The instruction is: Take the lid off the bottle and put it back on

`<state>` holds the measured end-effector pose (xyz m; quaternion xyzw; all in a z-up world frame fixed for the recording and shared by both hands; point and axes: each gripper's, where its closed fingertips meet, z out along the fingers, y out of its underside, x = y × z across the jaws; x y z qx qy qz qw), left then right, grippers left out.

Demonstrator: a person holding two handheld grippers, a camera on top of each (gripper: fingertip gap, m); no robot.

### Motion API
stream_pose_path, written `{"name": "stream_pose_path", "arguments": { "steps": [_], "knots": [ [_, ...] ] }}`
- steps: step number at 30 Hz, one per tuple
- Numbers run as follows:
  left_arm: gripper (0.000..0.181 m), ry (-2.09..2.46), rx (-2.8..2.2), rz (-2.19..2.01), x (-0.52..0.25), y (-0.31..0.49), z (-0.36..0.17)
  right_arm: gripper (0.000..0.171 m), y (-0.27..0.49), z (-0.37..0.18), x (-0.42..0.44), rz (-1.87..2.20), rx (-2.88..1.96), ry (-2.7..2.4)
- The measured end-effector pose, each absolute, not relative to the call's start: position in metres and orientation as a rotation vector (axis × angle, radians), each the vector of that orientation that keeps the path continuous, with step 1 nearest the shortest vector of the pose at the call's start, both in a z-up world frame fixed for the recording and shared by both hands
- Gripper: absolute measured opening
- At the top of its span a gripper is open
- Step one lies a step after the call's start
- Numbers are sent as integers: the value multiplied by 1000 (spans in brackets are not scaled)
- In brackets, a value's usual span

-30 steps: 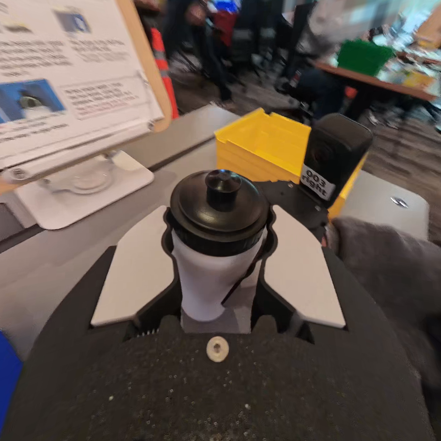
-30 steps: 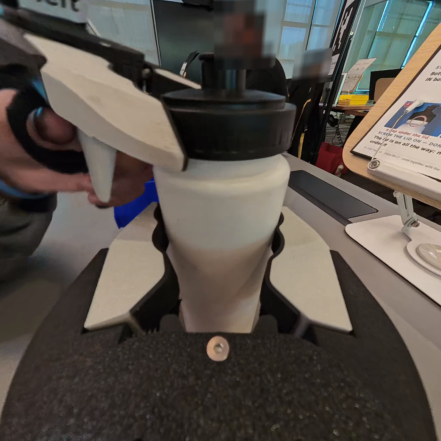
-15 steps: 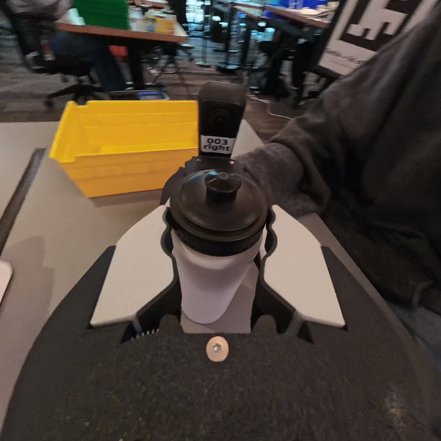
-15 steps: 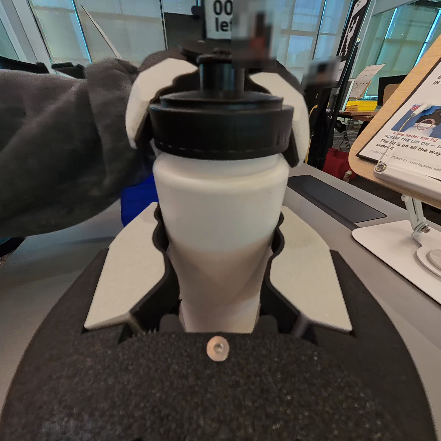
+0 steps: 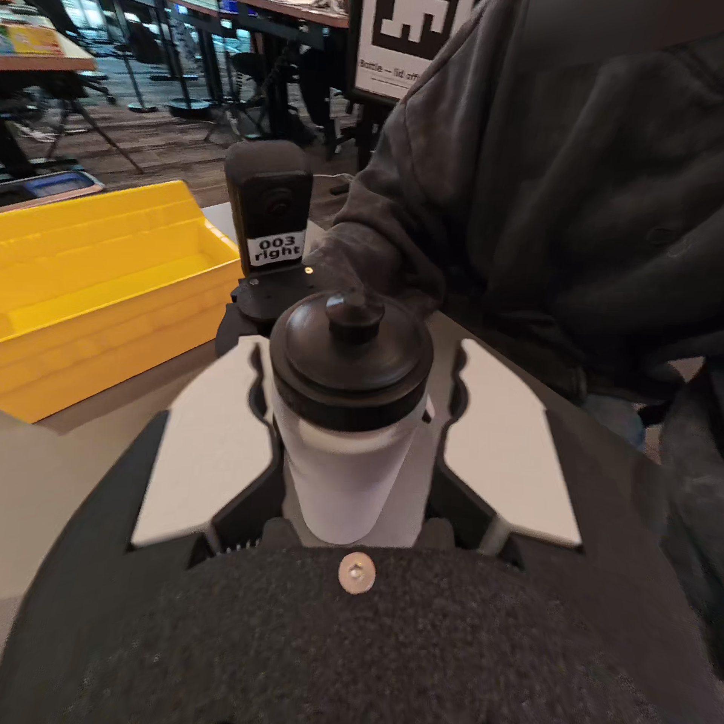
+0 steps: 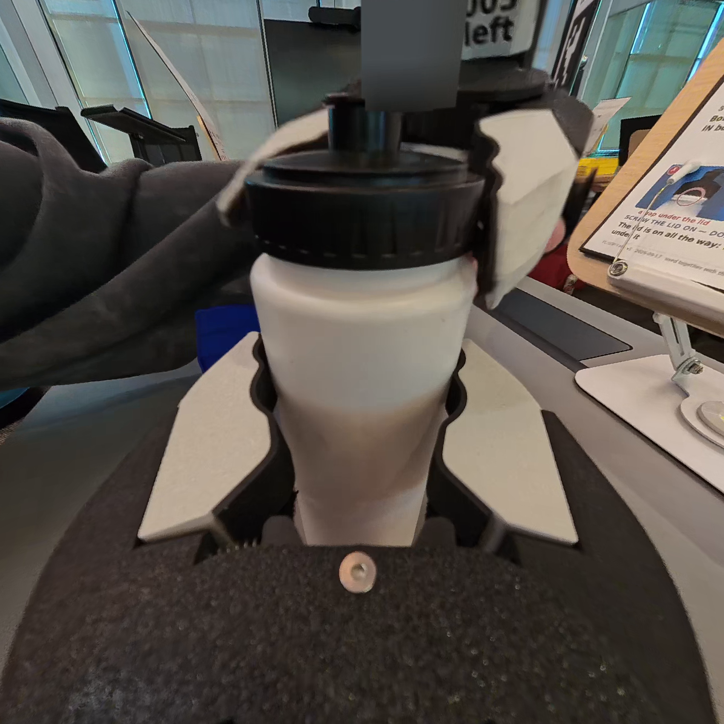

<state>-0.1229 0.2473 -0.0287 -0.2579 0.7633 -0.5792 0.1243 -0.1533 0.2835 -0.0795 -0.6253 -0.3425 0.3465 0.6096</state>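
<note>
Judging by how things lie, the black lid [image 6: 362, 219] sits square on the white bottle [image 6: 360, 352] with no gap showing under its ribbed skirt, so either the unscrewing has hardly begun or the screwing back on is near its end; these pictures alone cannot tell which, and at least one turn-and-regrip looks left to do. Going from left to right, the left gripper [image 5: 354, 376] comes first: its two pale fingers [image 5: 211, 423] stand apart, wider than the lid, one on either side of it with a dark gap visible on both sides in its own view, so it seems to grip nothing just now. From the right wrist view one of its fingers lies right against the lid's rim at the right, though blur hides whether it presses. The right gripper [image 6: 360, 391] is clamped on the lower, narrower body of the bottle, its notched inner edges hugging the white wall on both sides and holding it upright above the grey table [image 6: 611, 470]. Further off stand a yellow bin [image 5: 98, 274] behind the bottle, a grey sleeve [image 5: 391, 250] reaching in, and a slanted instruction board [image 6: 666, 188] on its white stand at the right.
</note>
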Motion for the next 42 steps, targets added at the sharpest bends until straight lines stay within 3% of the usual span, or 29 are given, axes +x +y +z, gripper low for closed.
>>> {"name": "stream_pose_path", "arguments": {
  "steps": [4, 5, 8, 14, 26, 28, 42],
  "knots": [
    [122, 2024, -981, -1527, -120, 240, -6, 87, 282, -80, -157, 787, -1438, -808],
    [122, 1936, -1053, -1457, -116, 241, 0, 87, 283, -80, -157, 787, -1437, -803],
    [110, 1588, -1265, -1191, -103, 251, 7, 87, 285, -80, -156, 780, -1435, -786],
    [107, 843, -1555, -462, -128, 283, 3, 87, 285, -80, -157, 759, -1441, -782],
    [89, 264, -1818, -404, -126, 279, -23, 87, 284, -80, -156, 751, -1445, -776],
    [74, 265, -1823, -437, -125, 280, -26, 87, 284, -80, -156, 752, -1446, -775],
    [72, 1203, -1679, -912, -122, 268, -31, 87, 283, -80, -157, 760, -1443, -789]
  ]
}}
